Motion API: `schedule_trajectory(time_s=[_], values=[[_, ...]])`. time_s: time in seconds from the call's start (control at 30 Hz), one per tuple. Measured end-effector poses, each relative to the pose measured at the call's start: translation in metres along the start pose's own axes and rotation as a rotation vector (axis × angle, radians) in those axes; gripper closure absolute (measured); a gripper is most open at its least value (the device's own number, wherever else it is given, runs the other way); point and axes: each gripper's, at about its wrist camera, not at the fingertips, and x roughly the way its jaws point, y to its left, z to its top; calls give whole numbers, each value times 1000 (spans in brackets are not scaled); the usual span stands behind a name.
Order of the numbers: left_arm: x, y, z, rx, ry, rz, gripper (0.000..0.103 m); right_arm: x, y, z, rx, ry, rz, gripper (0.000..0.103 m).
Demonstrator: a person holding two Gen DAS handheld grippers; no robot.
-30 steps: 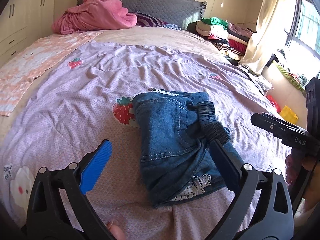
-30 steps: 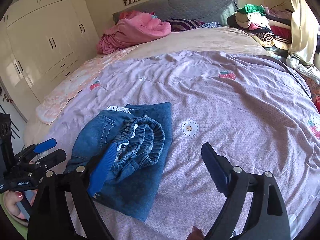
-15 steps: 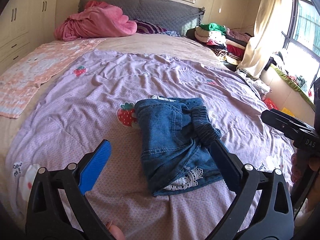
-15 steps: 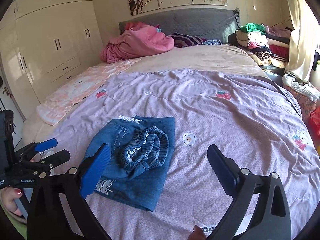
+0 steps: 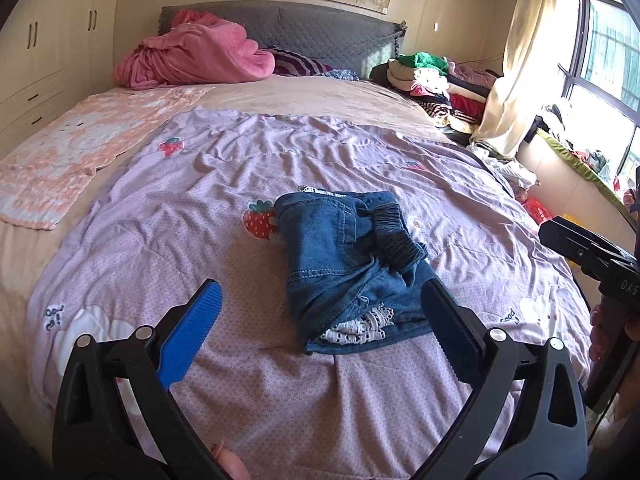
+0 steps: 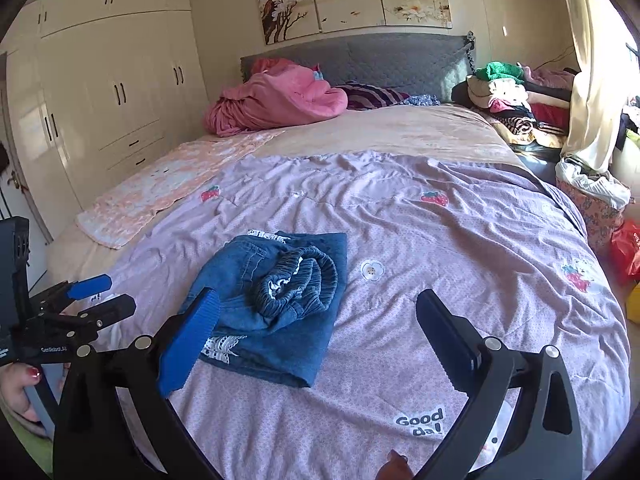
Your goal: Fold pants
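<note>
Folded denim pants (image 5: 352,276) lie in a compact bundle near the middle of the bed, on a lilac quilt (image 5: 168,232) printed with strawberries, their elastic waistband (image 6: 298,282) bunched on top and a strip of white lace trim (image 5: 356,326) peeking out at the near edge. From where I sit at the controls, my left gripper (image 5: 320,320) hangs above the quilt on the near side of the bundle, its jaws spread wide with nothing between the blue pads. My right gripper (image 6: 316,328) is likewise splayed to its full width and holds nothing; the pants sit just beyond its left pad, apart from both fingers. In the right wrist view the left gripper (image 6: 96,296) shows at the far left, gripped by a hand (image 6: 18,392) with red-painted nails. In the left wrist view the right gripper's black body (image 5: 592,256) juts in from the right edge. A pink blanket (image 5: 192,56) is heaped against the grey padded headboard (image 5: 328,36), a peach patterned cloth (image 5: 76,144) lies along the left side of the bed, and a stack of folded clothes (image 5: 432,84) stands beside the cream curtain (image 5: 516,60). White wardrobes (image 6: 108,92) line the left wall.
</note>
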Motion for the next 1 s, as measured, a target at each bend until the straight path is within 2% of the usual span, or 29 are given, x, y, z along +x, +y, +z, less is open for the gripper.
schedule_trajectory(time_s=[0.47,1.0], values=[[0,-7,-44,10,76,1,10,-5,11,-43,-16,51,-30,5],[5,-12,-55,8,102,17,10,7,12,-65,-23,101,-68,5]])
